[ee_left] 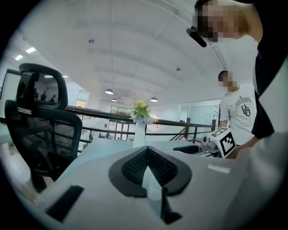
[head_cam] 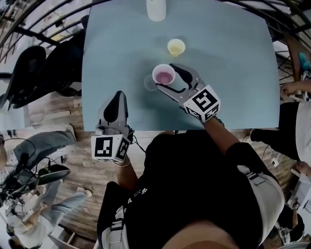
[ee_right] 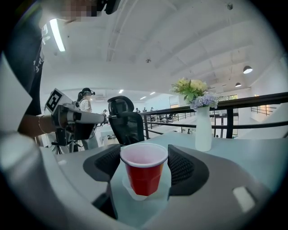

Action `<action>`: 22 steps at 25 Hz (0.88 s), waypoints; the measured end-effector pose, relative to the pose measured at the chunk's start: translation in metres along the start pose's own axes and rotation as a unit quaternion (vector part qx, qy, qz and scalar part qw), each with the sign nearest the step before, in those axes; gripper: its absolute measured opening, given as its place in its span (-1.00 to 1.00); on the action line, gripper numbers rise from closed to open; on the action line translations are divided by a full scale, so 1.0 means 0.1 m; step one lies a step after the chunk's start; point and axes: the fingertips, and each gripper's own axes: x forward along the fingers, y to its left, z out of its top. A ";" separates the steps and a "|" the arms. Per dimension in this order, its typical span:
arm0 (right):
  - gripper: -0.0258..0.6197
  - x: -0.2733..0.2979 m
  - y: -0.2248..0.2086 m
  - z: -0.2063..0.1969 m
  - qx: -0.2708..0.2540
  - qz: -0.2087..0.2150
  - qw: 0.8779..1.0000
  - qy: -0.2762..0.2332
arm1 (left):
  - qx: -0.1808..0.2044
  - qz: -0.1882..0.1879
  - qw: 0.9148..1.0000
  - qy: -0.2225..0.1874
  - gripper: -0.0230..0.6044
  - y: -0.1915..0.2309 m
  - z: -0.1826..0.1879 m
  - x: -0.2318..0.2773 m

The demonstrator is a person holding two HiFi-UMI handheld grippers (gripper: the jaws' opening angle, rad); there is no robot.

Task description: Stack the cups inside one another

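While a pale blue counter [head_cam: 233, 97] fills the head view, with a black office chair [head_cam: 39, 73] at its left edge, the right hand-held gripper [head_cam: 169, 78] reaches over the counter's middle. Its jaws are clamped on either side of the red cup [ee_right: 144, 173], which is upright and shows its white inside. The left hand-held gripper [head_cam: 118, 97] hangs at the near edge, jaws pressed together on nothing. A white vase [head_cam: 156, 8] of flowers stands at the far edge. The small yellow cup [head_cam: 176, 47] sits upright between vase and red cup, apart from both.
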 end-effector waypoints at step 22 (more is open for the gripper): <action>0.12 0.31 0.23 -0.28 0.004 0.026 0.999 0.024 | -0.009 0.007 1.000 0.006 -0.96 0.19 -0.09 0.02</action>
